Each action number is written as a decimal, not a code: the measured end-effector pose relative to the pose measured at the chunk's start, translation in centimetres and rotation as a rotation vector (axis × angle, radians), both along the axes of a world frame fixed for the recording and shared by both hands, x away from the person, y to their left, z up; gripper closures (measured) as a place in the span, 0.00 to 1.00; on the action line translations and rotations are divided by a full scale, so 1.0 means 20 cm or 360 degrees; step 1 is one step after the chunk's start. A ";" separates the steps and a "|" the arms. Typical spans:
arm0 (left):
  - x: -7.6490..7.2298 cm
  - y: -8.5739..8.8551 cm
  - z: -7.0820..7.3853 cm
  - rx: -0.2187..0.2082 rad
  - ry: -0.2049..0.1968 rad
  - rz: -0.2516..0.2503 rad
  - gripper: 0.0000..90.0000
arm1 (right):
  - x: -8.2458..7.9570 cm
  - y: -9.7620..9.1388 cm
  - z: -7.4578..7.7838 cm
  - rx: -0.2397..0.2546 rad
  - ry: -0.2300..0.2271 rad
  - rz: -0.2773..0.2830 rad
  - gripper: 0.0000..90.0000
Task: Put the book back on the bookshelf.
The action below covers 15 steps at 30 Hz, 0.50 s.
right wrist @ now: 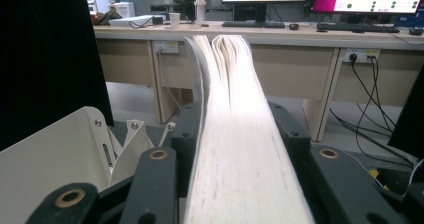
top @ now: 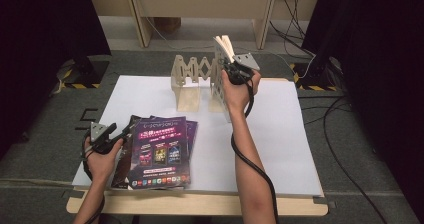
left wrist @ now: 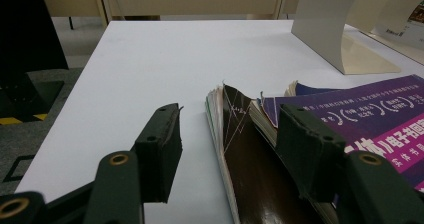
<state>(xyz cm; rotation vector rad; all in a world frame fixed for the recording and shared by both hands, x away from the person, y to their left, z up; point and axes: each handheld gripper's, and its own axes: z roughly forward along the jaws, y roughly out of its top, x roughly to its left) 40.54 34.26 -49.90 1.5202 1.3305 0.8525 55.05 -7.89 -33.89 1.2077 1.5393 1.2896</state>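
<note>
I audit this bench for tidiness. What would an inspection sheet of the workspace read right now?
Surface: white sheet over a wooden table, mostly bare.
Job's things: book standing at the expanding rack; stack of magazines lying flat near the front edge.
Clutter: nothing seen.
Grippers: right gripper has the book's page edge between its jaws; left gripper open, jaws astride the stack's corner.
Cables: black cable trailing along the right forearm; more cables on the floor at right.
Surroundings: dark curtains, grey floor, wooden desk behind.
</note>
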 end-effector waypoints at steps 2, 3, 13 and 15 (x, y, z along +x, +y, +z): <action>0.00 0.00 0.00 0.0003 0.0003 -0.0002 0.48 | 0.00 0.01 0.00 0.0003 0.0007 0.0003 0.70; 0.00 0.00 0.00 0.0004 0.0003 -0.0002 0.48 | 0.00 0.01 0.00 -0.0004 0.0014 0.0000 0.70; 0.00 0.00 0.00 0.0003 0.0003 -0.0004 0.47 | 0.00 0.02 0.01 0.0005 0.0055 -0.0080 0.83; 0.00 0.00 0.00 -0.0002 0.0003 -0.0002 0.47 | 0.00 0.02 0.01 0.0005 0.0044 -0.0078 0.83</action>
